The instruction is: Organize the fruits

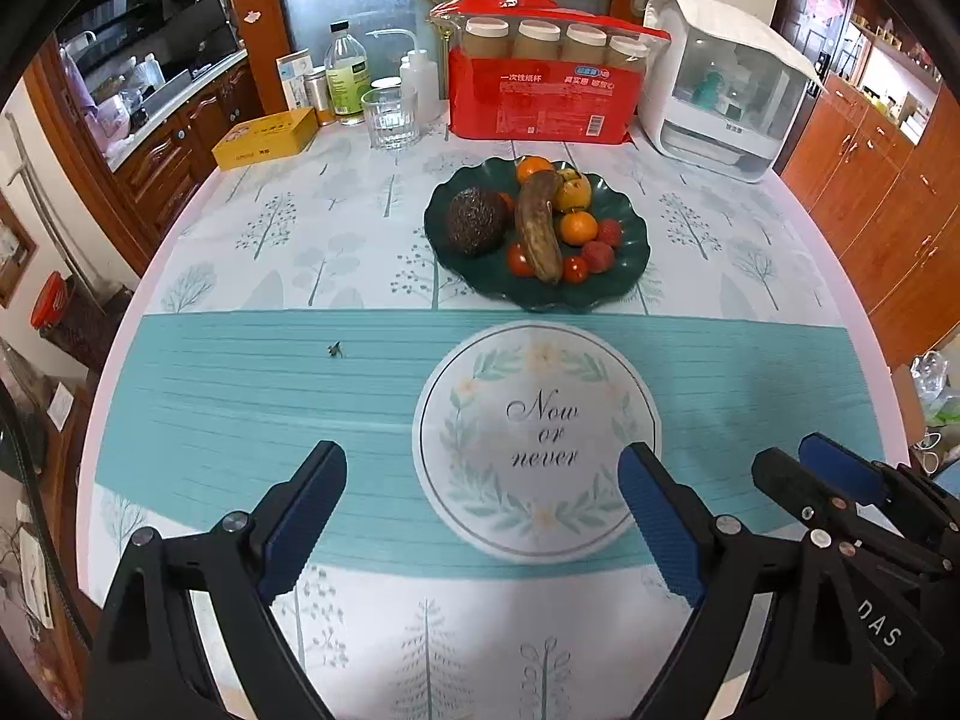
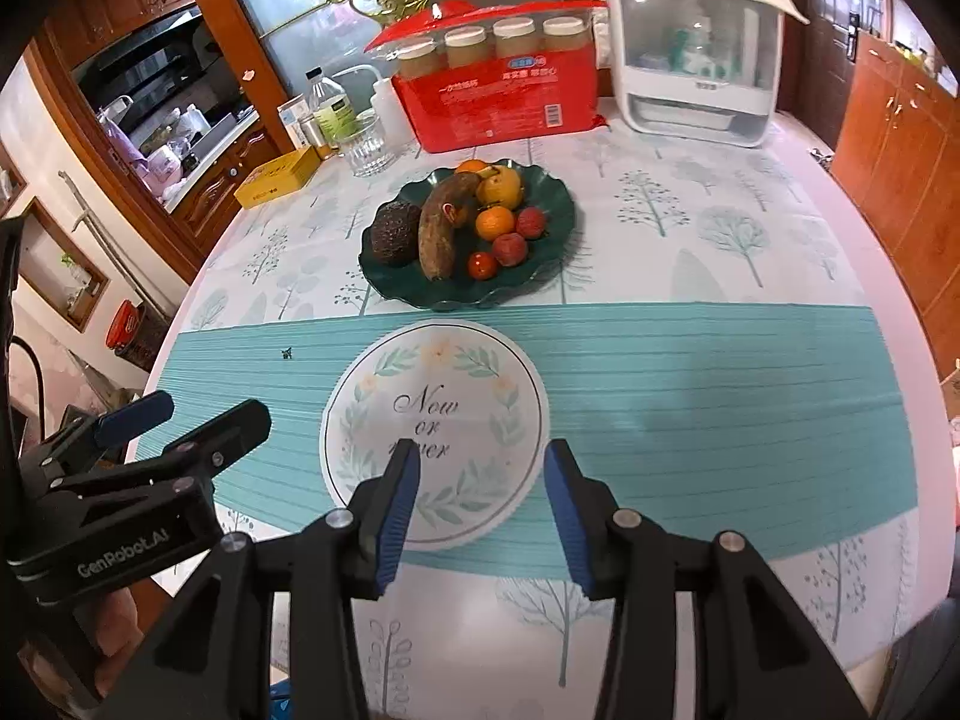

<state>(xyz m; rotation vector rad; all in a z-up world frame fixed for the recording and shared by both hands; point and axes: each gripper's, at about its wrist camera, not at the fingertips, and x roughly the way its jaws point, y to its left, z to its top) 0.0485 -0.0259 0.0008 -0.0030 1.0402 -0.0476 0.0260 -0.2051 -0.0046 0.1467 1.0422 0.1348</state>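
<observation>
Apparently I was finished: every fruit sat heaped on the green plate (image 1: 630, 276), nothing loose on the table (image 1: 240, 396); left tongs (image 1: 483, 516) and right tongs (image 2: 480, 510) gaped empty.

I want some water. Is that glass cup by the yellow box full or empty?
Empty, as far as the pictures show. The clear glass stands upright beside the yellow box, and you see straight through it with no water line.

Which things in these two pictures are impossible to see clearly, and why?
- Fruit under the banana on the green plate: hidden by the pile, both views.
- Small dark speck on the tablecloth: too small to identify.
- Contents of the white box: blurred behind cloudy plastic.
- Left gripper: partly cut off in the right wrist view.
</observation>
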